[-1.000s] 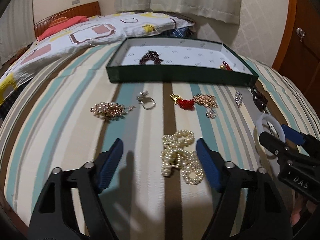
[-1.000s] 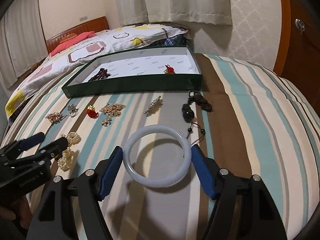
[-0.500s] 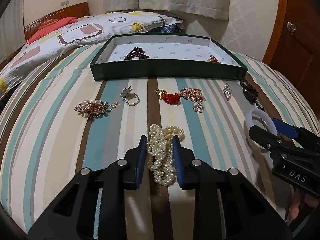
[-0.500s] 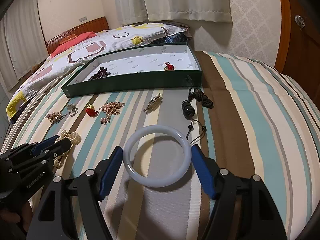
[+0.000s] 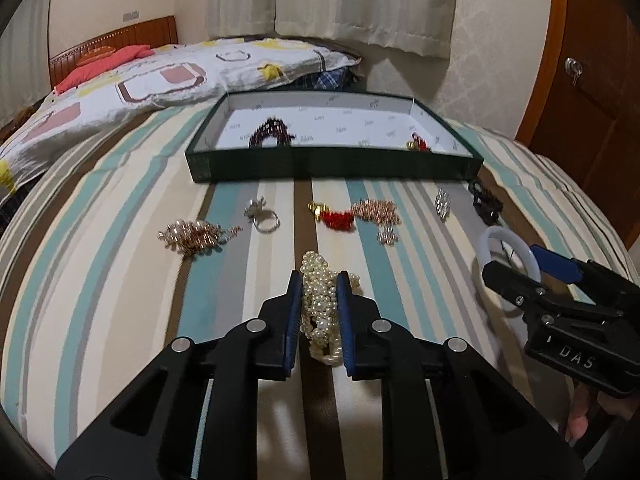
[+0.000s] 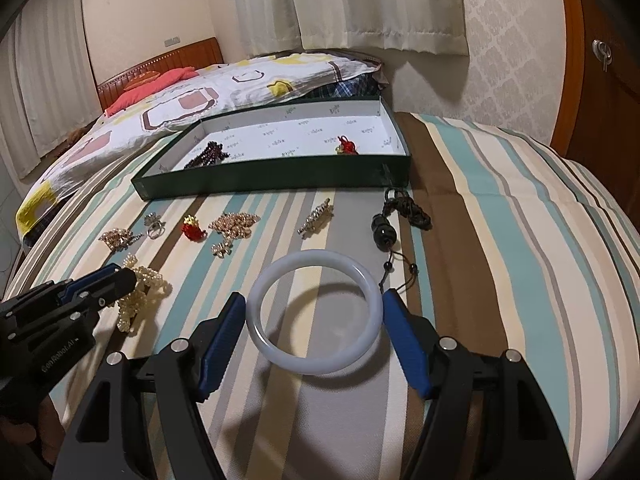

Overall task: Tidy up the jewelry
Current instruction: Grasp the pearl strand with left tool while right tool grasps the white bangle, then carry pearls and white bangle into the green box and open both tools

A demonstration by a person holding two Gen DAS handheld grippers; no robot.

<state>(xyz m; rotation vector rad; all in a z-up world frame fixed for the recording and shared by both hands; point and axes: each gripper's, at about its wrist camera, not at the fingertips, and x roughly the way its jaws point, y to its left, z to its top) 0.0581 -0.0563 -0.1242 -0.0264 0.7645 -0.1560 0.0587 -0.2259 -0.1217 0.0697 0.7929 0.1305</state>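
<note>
Since a second ago we see the left gripper (image 5: 319,300) go from wide apart around the pearl necklace (image 5: 322,312) to clamped on it: its jaws have just been closing, and the blue pads now press the bunched pearls from both sides on the striped bed (image 5: 120,280). Our right gripper (image 6: 314,322) has not shifted; its jaws stand wide, one on each side of the white bangle (image 6: 314,312), which lies flat on the bed between them. We cannot tell whether the tips touch its rim.

From the left wrist view we get the pearls close up, squeezed into a narrow column between the pads, with some loops spilling past the tips and some hanging towards the camera. That view shows the bangle only in part, behind the right gripper's black body. The right wrist view shows the bangle whole and, near it, a dark beaded cord (image 6: 386,234) that the left view catches only at its edge. It also shows the left gripper from the side, tips buried in the pearls.

Both views show the green tray (image 5: 332,168) farther up the bed, holding a dark bracelet (image 5: 272,136) and a red charm (image 5: 418,144).
</note>
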